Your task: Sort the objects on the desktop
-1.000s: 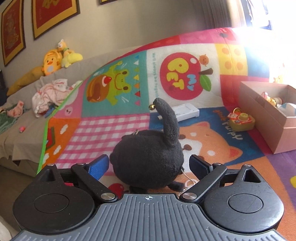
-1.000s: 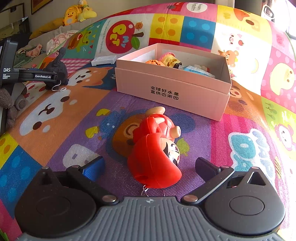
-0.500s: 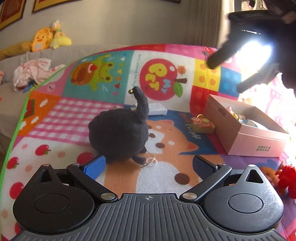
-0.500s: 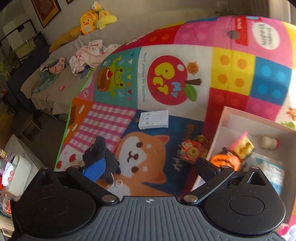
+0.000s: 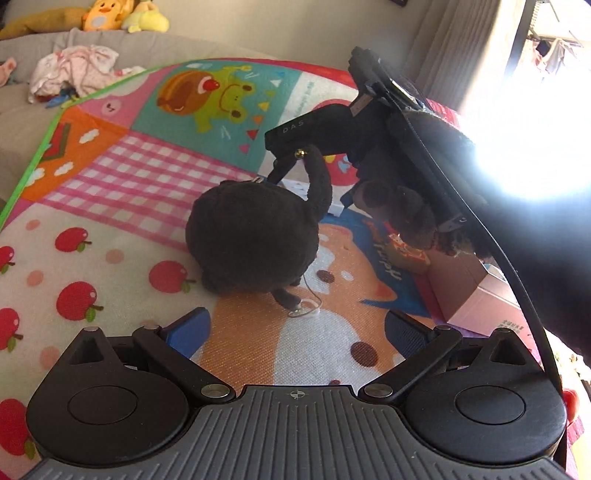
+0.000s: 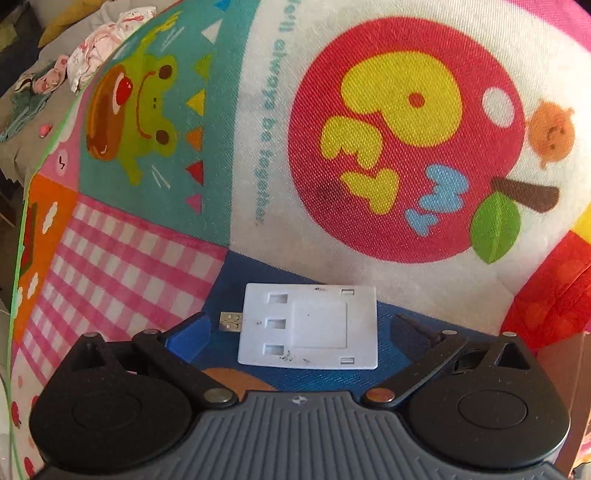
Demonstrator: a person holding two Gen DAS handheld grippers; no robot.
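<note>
A black plush toy [image 5: 255, 236] with a curled tail lies on the colourful play mat [image 5: 110, 206], just ahead of my left gripper [image 5: 297, 326]. Its jaws stand wide open and touch nothing. In the right wrist view a flat white USB device [image 6: 308, 326] lies on the mat's blue patch between the fingers of my right gripper [image 6: 301, 330]. That gripper is open, with gaps on both sides of the device. In the left wrist view the right gripper's black body [image 5: 332, 125] reaches down behind the plush, held by a hand in a fuzzy brown glove [image 5: 402, 210].
A pink cardboard box [image 5: 480, 299] stands at the right, with a small orange toy [image 5: 406, 254] in front of it. Beyond the mat's green edge is a grey sofa [image 5: 22, 110] with crumpled clothes [image 5: 74, 66] and yellow plush toys [image 5: 122, 16]. Strong window glare fills the upper right.
My left gripper let go of the black plush and drew back from it. My right gripper swept left from the red doll, past the pink box, and came down around the white USB device.
</note>
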